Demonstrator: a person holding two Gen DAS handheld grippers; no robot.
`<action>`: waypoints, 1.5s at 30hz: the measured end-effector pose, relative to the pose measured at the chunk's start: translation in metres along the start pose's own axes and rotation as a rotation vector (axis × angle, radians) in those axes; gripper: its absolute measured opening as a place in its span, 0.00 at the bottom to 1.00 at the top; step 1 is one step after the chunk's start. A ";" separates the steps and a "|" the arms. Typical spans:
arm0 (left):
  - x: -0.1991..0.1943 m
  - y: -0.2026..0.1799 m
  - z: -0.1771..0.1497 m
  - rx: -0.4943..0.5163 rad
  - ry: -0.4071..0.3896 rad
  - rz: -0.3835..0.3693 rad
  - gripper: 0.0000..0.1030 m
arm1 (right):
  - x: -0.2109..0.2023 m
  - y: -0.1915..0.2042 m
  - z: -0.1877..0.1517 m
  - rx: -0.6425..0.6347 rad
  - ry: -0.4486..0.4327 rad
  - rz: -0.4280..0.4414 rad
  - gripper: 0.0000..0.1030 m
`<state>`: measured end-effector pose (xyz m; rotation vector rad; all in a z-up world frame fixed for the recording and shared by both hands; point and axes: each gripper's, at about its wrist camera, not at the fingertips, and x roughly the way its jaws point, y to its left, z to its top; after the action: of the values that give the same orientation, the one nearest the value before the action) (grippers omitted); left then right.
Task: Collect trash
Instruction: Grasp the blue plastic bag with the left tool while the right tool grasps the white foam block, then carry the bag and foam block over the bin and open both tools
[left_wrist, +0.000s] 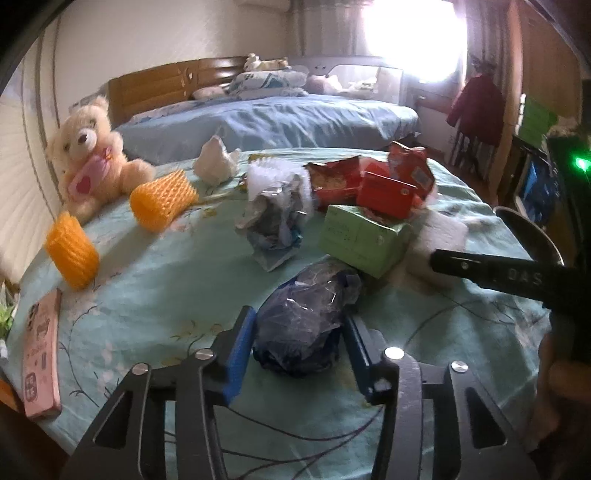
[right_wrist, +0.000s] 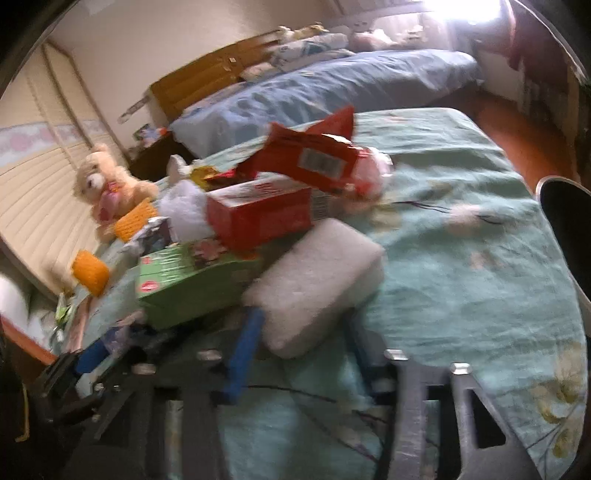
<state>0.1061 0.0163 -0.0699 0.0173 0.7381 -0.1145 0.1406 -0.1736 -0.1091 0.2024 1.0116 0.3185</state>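
Observation:
A crumpled dark blue plastic wrapper lies on the teal floral bedsheet. My left gripper has a blue pad against each side of it and is shut on it. In the blurred right wrist view, my right gripper is shut on the near end of a white foam block. That block leans against a green box and a red box. A dark arm of the right gripper reaches in from the right beside the foam block.
More litter is piled behind: a green box, red cartons, a crumpled foil wrapper, two orange foam nets, a white wad. A teddy bear and a pink box sit left. A dark round bin stands at the bed's right edge.

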 end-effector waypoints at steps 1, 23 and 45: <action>-0.002 -0.001 -0.001 0.001 -0.002 -0.005 0.42 | -0.002 0.002 -0.001 -0.012 -0.006 -0.005 0.38; -0.042 -0.060 -0.006 0.092 -0.005 -0.225 0.40 | -0.083 -0.067 -0.027 0.074 -0.097 -0.056 0.33; 0.025 -0.160 0.054 0.215 0.021 -0.273 0.40 | -0.135 -0.167 -0.024 0.176 -0.146 -0.169 0.33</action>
<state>0.1428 -0.1485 -0.0426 0.1231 0.7432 -0.4543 0.0822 -0.3771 -0.0660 0.2927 0.9056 0.0594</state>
